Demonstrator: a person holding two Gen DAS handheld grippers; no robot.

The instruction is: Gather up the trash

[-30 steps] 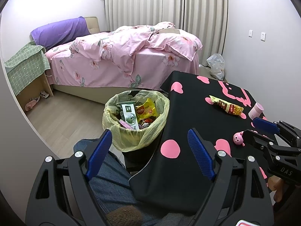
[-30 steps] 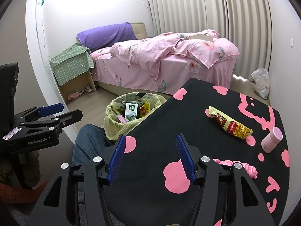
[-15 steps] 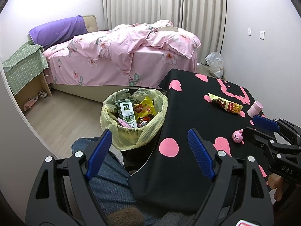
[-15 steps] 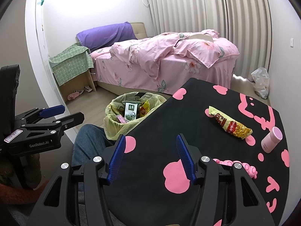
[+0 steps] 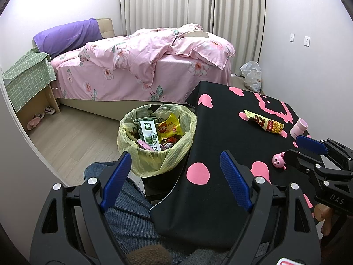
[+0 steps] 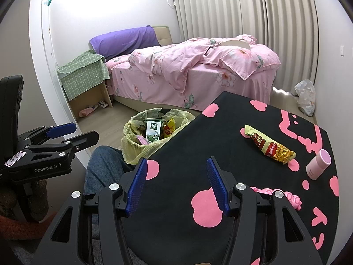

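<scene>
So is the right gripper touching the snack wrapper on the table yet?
Apart. The right wrist view shows the right gripper open and empty, with bare black tablecloth between its fingertips and the snack wrapper.

Even, bright indoor light, soft shadows; the white wall (image 6: 106, 17) glares in the right view; strong fisheye bending with dark corners; both sharp.

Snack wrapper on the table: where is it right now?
The snack wrapper lies flat on the black tablecloth, right of the bin and just left of the pink cup. In the left wrist view it is at upper right.
</scene>
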